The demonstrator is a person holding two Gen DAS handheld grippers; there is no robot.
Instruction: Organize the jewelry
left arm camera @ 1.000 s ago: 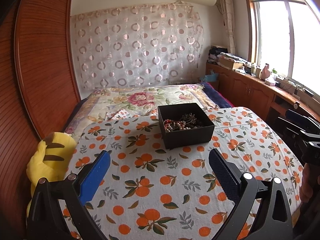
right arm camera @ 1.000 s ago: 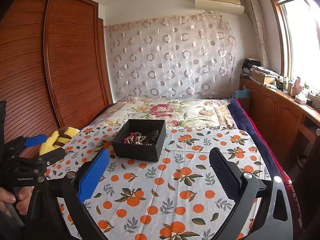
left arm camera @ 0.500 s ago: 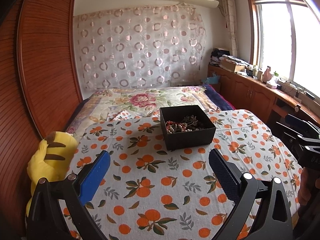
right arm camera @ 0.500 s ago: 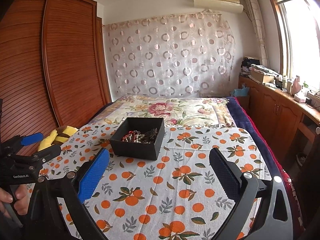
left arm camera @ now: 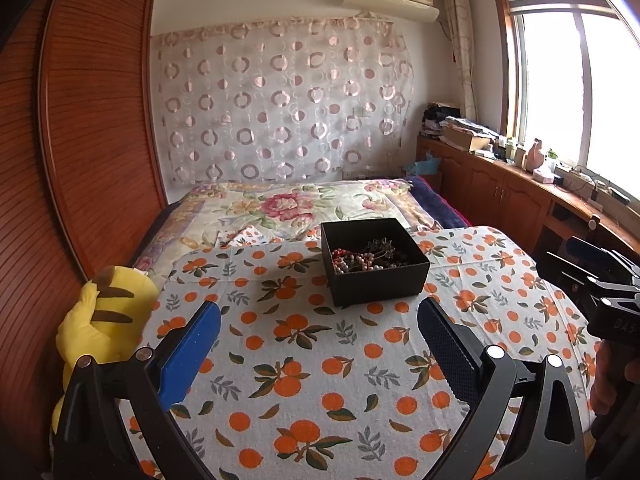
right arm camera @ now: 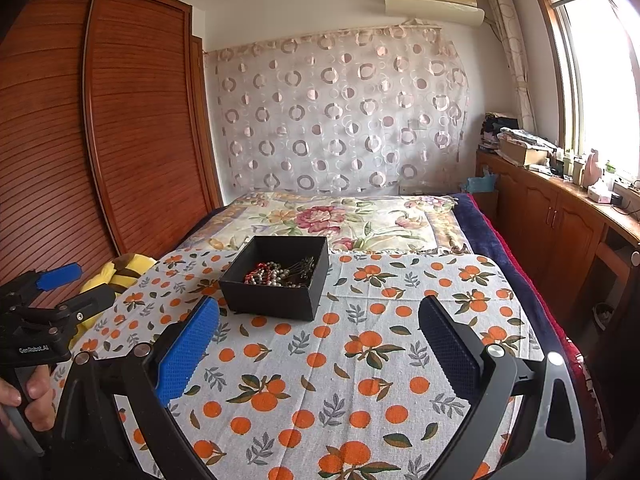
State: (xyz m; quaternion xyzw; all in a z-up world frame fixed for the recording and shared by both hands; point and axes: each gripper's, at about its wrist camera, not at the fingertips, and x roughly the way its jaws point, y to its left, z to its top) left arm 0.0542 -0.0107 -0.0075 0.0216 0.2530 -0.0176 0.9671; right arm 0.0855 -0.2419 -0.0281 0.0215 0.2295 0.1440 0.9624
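Note:
A black open box [left arm camera: 380, 284] sits on the orange-print cloth [left arm camera: 304, 364] on the bed; it also shows in the right wrist view [right arm camera: 272, 300]. Inside lies a tangle of jewelry [left arm camera: 366, 258], red and pearl beads and dark metal pieces, also visible in the right wrist view [right arm camera: 280, 273]. My left gripper [left arm camera: 319, 320] is open and empty, hovering short of the box. My right gripper [right arm camera: 319, 318] is open and empty, with the box just ahead to its left. Each gripper shows at the edge of the other's view.
A yellow plush toy [left arm camera: 104, 320] lies at the cloth's left edge beside the wooden wardrobe [left arm camera: 60, 160]. A floral quilt [left arm camera: 296, 204] covers the bed beyond the box. Wooden cabinets [right arm camera: 560, 220] with clutter line the right wall under the window.
Both views have tilted upward a little and drawn slightly nearer the box. Both grippers stay open and empty.

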